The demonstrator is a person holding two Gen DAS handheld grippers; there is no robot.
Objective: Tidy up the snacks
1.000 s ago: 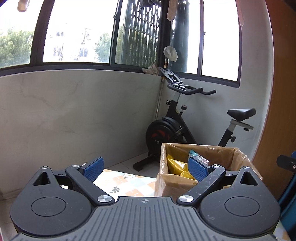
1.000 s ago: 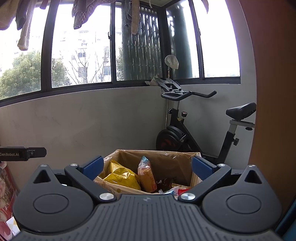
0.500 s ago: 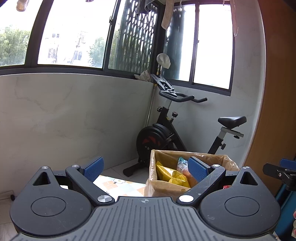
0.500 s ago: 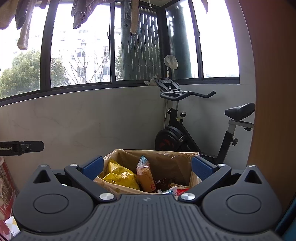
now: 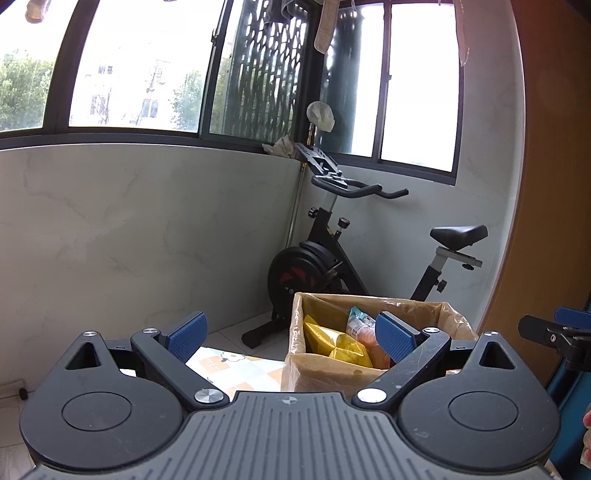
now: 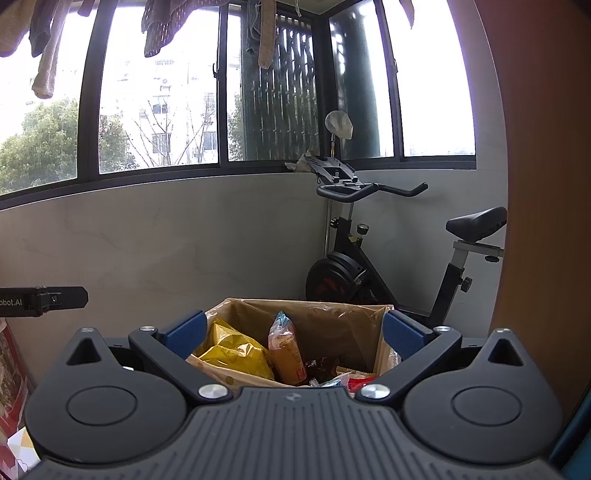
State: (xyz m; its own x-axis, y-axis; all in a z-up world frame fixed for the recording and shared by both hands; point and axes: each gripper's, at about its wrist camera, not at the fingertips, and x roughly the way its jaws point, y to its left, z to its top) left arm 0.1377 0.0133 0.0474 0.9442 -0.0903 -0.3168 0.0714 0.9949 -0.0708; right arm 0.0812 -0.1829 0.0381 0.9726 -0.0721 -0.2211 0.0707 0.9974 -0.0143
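Left gripper (image 5: pixel 291 334): fingers spread wide, nothing between the blue pads (image 5: pixel 186 334). Held level, above the near edge of a patterned worktop (image 5: pixel 236 365), pointing toward the room corner.

Right gripper (image 6: pixel 293 332): fingers likewise spread wide, empty. Aimed straight at the cardboard box (image 6: pixel 332 328), whose opening fills the gap between the two pads. No contact with the box seen.

Cardboard box, left view (image 5: pixel 314 376): open-topped, brown, lined with a thin plastic film, standing right of the left gripper's centre line; right pad overlaps its opening in the picture, touching or not cannot be told.

Contents, right view: yellow snack bag (image 6: pixel 236 354) crumpled at the left side of the box; clear packet of orange-brown biscuits (image 6: pixel 288 350) upright just beside it, near the middle; dark wrapped items (image 6: pixel 321 365) lower down toward the right; red-and-white wrapper (image 6: pixel 360 382) at the near right rim, partly hidden by the gripper body. Yellow bag (image 5: pixel 336 343) and biscuit packet (image 5: pixel 360 325) also seen from the left view, same order.

Background: exercise bike (image 6: pixel 373 266) in the corner behind the box, against a pale marble-look wall (image 5: pixel 129 240). Dark-framed windows (image 6: pixel 159 110) above, laundry (image 6: pixel 159 26) hanging at the top. Tip of the left gripper visible at the left edge of the right view (image 6: pixel 44 301).
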